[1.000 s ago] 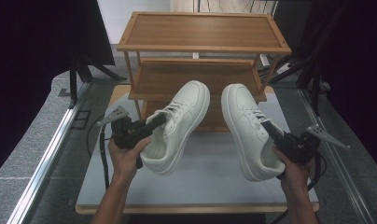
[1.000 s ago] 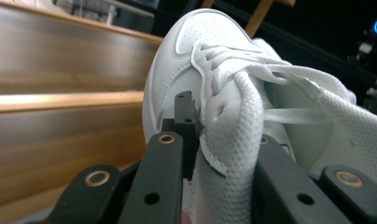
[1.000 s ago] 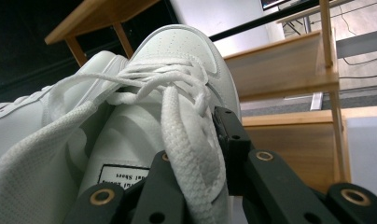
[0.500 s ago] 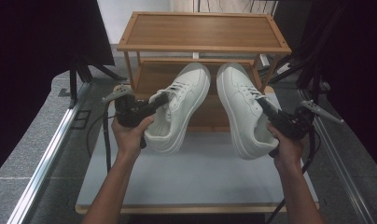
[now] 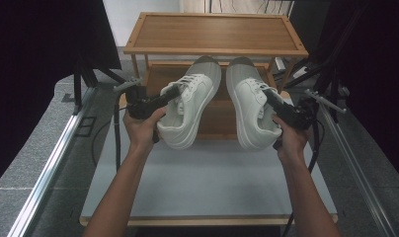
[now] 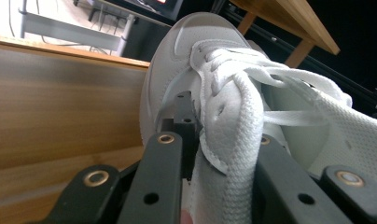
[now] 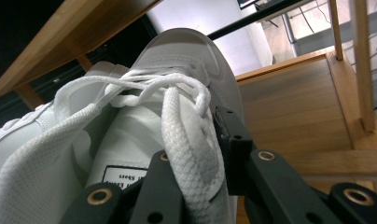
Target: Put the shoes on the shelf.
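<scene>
Both shoes have travelled toward 12 o'clock, toes now over the rack's (image 5: 215,47) middle shelf. High view: left gripper (image 5: 170,92) clamps the left shoe (image 5: 191,109), right gripper (image 5: 267,98) the right shoe (image 5: 251,101); long axes point at the shelf. Left gripper view: jaws pinch the collar, toe ahead at 12. Right gripper view: likewise, shelf at 3 o'clock.

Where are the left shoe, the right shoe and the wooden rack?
left shoe (image 5: 190,111), high view, on its white side panel below the laces.
right shoe (image 5: 248,106), high view, on its white side panel beside the laces.
wooden rack (image 5: 215,33), high view, on the bare top shelf board.
</scene>
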`<action>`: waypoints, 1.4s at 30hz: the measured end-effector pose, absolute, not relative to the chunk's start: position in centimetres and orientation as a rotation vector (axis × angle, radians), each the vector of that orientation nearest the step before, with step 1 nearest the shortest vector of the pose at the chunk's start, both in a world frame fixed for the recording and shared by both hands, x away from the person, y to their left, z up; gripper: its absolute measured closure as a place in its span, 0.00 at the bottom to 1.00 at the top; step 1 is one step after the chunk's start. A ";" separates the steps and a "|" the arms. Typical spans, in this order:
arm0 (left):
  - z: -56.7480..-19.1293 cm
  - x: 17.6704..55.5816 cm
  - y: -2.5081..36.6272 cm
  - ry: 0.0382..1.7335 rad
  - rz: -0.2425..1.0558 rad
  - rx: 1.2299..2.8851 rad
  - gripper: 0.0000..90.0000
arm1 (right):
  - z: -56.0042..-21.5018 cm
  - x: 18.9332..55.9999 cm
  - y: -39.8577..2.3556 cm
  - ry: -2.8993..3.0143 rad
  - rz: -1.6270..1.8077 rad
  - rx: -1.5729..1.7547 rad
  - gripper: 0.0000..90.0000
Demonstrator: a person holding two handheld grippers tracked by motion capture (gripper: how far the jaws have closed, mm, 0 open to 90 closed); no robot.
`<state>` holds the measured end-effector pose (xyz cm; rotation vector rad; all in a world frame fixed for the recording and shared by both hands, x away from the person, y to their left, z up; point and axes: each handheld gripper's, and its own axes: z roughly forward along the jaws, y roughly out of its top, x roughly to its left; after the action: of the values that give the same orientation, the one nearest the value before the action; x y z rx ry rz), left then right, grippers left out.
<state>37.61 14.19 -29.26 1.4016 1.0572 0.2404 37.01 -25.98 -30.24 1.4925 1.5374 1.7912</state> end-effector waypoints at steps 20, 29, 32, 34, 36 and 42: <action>-29.7 41.2 12.2 1.188 0.328 1.337 0.90 | -28.2 41.8 -22.0 1.554 1.590 1.547 0.89; -30.3 42.5 10.9 1.266 0.315 1.265 0.86 | -28.4 43.2 -20.3 1.512 1.556 1.571 0.85; -30.7 43.1 9.7 1.280 0.316 1.259 0.82 | -28.7 43.6 -19.4 1.505 1.540 1.596 0.82; -30.7 43.2 9.3 1.281 0.307 1.251 0.79 | -28.9 43.8 -19.2 1.512 1.540 1.600 0.80; -30.4 43.1 8.6 1.288 0.325 1.259 0.76 | -28.6 43.8 -18.6 1.505 1.529 1.595 0.78; -29.9 43.0 9.4 1.208 0.271 1.181 0.59 | -27.7 43.5 -19.4 1.504 1.658 1.496 0.55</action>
<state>43.04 9.43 -29.90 1.1815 1.2085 0.2710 43.51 -19.38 -27.66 1.4959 1.5039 1.6577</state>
